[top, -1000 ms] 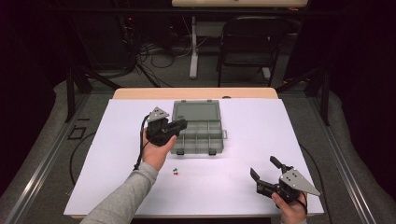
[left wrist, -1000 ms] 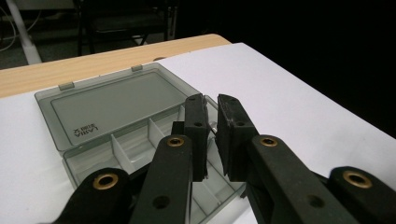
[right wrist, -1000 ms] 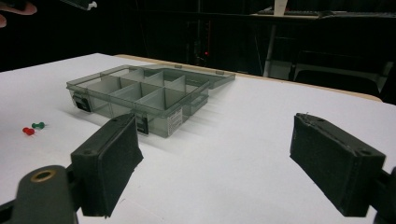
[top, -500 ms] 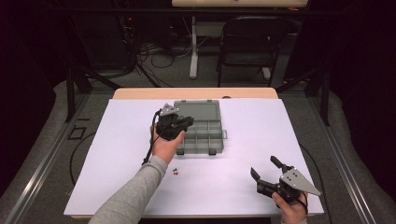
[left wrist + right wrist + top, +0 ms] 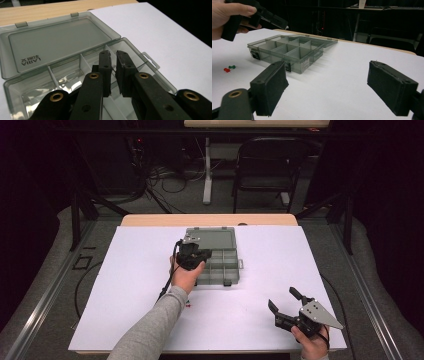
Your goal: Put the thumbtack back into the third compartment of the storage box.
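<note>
Here the nearly clenched left tool [image 5: 113, 56] hovers over the organizer box [image 5: 62, 40], lid marked "LARAL".

In the high view the left gripper [image 5: 194, 256] and its hand cover the box's [image 5: 227, 240] compartments at nine o'clock. Two pushpins [image 5: 188, 306] by the sleeve are too small to tell apart there.

Pushpins [image 5: 188, 306] before box [image 5: 227, 270], on table [image 5: 125, 285]
</note>
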Tool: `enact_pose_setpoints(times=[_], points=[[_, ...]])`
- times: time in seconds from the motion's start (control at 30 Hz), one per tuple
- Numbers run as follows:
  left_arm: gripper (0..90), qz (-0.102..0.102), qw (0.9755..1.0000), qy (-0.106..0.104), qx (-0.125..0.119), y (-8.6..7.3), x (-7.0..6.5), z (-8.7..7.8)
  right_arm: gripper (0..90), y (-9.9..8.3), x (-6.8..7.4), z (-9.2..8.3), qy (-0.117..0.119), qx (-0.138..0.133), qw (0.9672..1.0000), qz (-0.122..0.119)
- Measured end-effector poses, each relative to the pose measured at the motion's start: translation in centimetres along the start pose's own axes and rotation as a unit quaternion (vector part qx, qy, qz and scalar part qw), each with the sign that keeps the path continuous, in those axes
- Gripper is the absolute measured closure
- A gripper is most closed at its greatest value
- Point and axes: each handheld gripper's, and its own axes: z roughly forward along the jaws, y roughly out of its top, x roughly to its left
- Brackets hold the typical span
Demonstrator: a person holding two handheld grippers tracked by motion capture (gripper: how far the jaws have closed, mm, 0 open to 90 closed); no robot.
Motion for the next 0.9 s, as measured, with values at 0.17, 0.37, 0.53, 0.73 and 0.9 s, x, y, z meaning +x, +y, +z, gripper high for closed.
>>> enact_pose_setpoints(times=[0.17,0.37,0.53,0.73,0.9], points=[[82.7,-0.003,0.9999,0.008,0.012,-0.2,0.1,1.4,15.2,0.0,0.0,0.0,0.001,0.000,1.0000,0.002],[82.7,-0.001,0.9996,0.015,0.025,-0.6,0.1,2.4,15.2,0.0,0.0,0.0,0.003,0.001,1.0000,0.002],[82.7,0.006,0.9993,0.020,0.032,-0.7,0.2,2.9,15.2,0.0,0.0,0.0,0.003,0.001,1.0000,0.002],[82.7,0.010,0.9993,0.020,0.031,-0.8,0.1,3.1,15.2,0.0,0.0,0.1,0.003,0.002,1.0000,0.002],[82.3,0.013,0.9994,0.017,0.027,-0.8,0.0,3.1,15.2,0.0,0.0,0.1,0.005,0.002,1.0000,0.003]])
